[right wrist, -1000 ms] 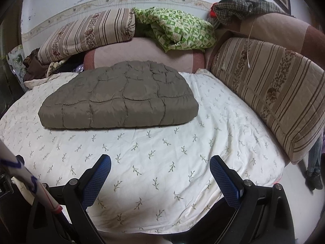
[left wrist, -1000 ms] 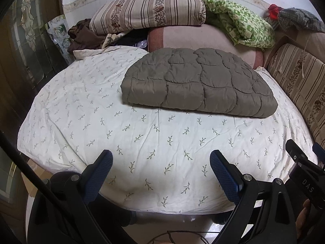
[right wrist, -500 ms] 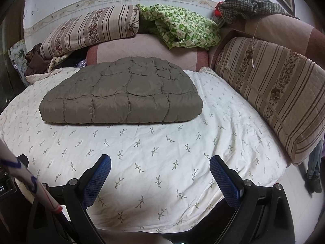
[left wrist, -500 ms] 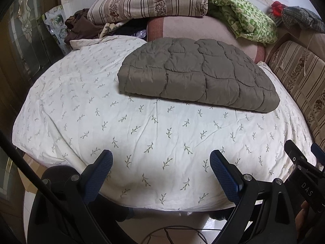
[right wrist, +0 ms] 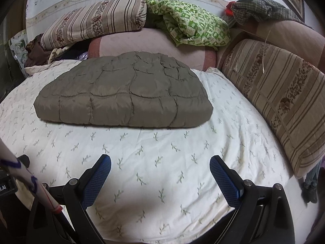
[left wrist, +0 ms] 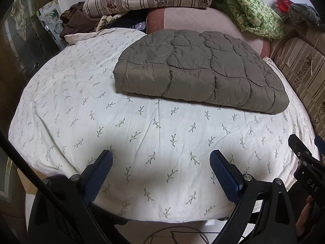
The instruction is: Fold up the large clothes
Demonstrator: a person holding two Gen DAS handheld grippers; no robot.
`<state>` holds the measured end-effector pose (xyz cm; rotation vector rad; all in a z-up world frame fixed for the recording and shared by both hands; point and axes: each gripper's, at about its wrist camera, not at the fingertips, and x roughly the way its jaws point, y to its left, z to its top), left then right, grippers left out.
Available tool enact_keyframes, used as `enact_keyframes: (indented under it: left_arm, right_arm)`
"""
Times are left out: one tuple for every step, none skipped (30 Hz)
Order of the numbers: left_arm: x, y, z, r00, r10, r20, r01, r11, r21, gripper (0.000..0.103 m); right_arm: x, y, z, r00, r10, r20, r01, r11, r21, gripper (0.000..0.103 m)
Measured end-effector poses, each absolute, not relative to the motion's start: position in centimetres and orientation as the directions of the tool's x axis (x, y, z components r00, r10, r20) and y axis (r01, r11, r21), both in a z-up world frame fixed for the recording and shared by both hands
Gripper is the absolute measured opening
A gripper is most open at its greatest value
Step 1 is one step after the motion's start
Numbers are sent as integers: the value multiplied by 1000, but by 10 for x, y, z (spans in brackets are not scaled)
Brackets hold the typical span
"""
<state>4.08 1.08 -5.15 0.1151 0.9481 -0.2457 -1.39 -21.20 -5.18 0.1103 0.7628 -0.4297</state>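
Note:
A grey-brown quilted padded garment (left wrist: 199, 71) lies folded into a thick flat bundle on the far half of the bed; it also shows in the right wrist view (right wrist: 124, 93). My left gripper (left wrist: 161, 162) is open and empty above the near edge of the white leaf-print sheet (left wrist: 81, 105), well short of the bundle. My right gripper (right wrist: 160, 166) is open and empty too, above the near part of the sheet (right wrist: 233, 122). The right gripper's body (left wrist: 304, 162) shows at the right edge of the left wrist view.
Striped folded bedding (right wrist: 97, 20), a green patterned cloth (right wrist: 195, 26) and a pink bolster (right wrist: 146, 42) are piled at the head. A striped cushion (right wrist: 284, 101) lines the right side. Dark clothes (left wrist: 77, 22) lie far left. Floor with a cable (left wrist: 182, 233) is below the bed edge.
Both grippers have moved forward toward the bed, so the sheet and bundle look nearer. Both stay open and empty. The bundle has not moved.

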Motion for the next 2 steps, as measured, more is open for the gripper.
enact_keyframes:
  left_arm:
    - [43, 10, -53, 554, -158, -818, 258, 966, -12, 96]
    - [44, 10, -54, 549, -157, -821, 258, 966, -12, 96]
  right_arm:
    - [-11, -212, -52, 641, -334, -691, 412, 910, -58, 100]
    - [-7, -211, -54, 639, -329, -696, 406, 912, -58, 100]
